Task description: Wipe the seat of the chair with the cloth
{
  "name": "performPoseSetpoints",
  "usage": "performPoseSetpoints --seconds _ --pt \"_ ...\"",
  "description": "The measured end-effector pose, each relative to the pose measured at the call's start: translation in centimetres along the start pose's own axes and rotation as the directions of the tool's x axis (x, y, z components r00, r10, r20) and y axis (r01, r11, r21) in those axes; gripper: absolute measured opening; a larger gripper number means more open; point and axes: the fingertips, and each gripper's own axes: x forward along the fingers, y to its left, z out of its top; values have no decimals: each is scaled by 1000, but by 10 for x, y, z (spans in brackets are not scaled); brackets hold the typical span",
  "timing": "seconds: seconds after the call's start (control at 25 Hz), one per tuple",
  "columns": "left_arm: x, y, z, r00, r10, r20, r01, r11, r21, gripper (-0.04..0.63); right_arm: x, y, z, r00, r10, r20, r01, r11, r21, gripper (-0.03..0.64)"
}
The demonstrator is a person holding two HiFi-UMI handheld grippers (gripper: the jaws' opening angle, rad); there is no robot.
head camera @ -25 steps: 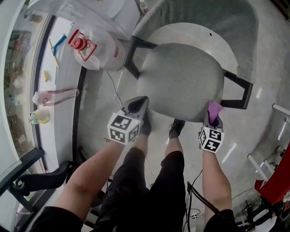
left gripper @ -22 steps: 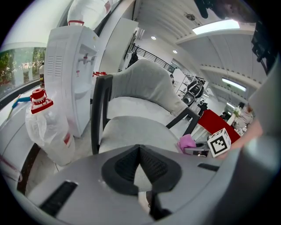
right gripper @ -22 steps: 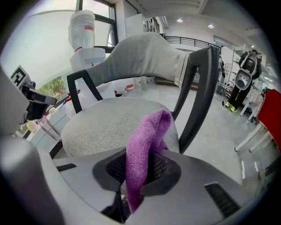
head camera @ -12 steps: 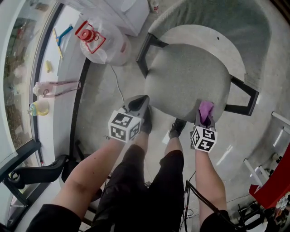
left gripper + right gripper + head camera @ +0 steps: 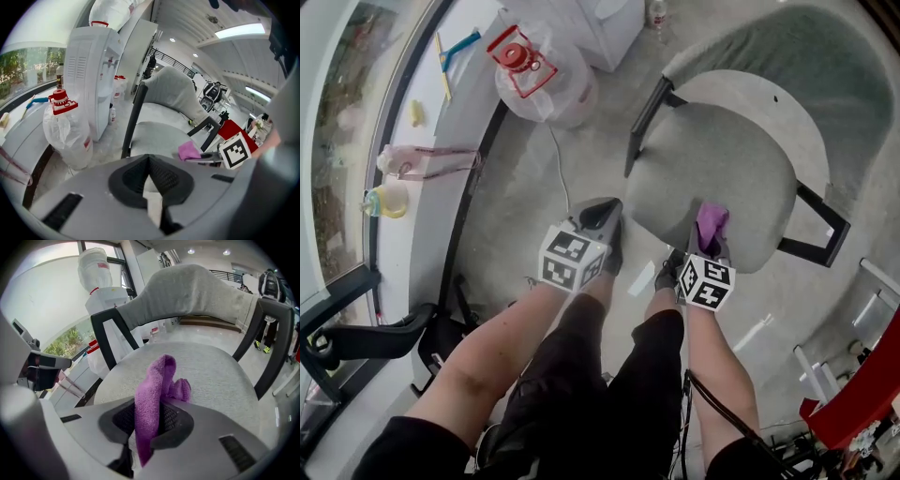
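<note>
Your cloth (image 5: 154, 394) is fuzzy purple terry, soft-napped. The seat (image 5: 220, 376) wears matt grey woven fabric, finely ribbed. The chair frame (image 5: 276, 329) looks smooth matt black. The floor (image 5: 525, 187) below you shines, glossy grey.

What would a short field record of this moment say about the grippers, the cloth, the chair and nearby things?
Left gripper: jaws together, nothing between them, held off the seat's front left edge.
Right gripper: shut on the purple cloth.
Cloth position: over the front part of the grey chair seat; whether it touches cannot be told.
Nearby: large water jug with a red cap, left of the seat.
</note>
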Motion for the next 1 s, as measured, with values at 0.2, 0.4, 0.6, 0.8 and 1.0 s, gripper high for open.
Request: performPoseSetpoints --seconds 0.2,0.4,0.6,0.8,1.0 --pt "-9 19 -5 1000 12 -1 -12 1000 -28 8 20 48 12 999 50 -7 -50 999 -7 72" --pt "-23 44 -9 997 72 5 -72 997 -17 8 37 81 17 998 50 -29 -51 999 -19 72" --pt "-36 70 -13 993 119 -4 -120 992 -48 8 55 131 23 983 164 -78 -172 980 -101 73" --pt "-45 76 -15 990 139 -4 -139 988 -63 7 56 163 35 960 268 -78 -275 955 -110 75" --pt "-30 48 -6 992 122 -24 -123 992 -38 7 26 131 64 955 295 18 -293 953 -72 72"
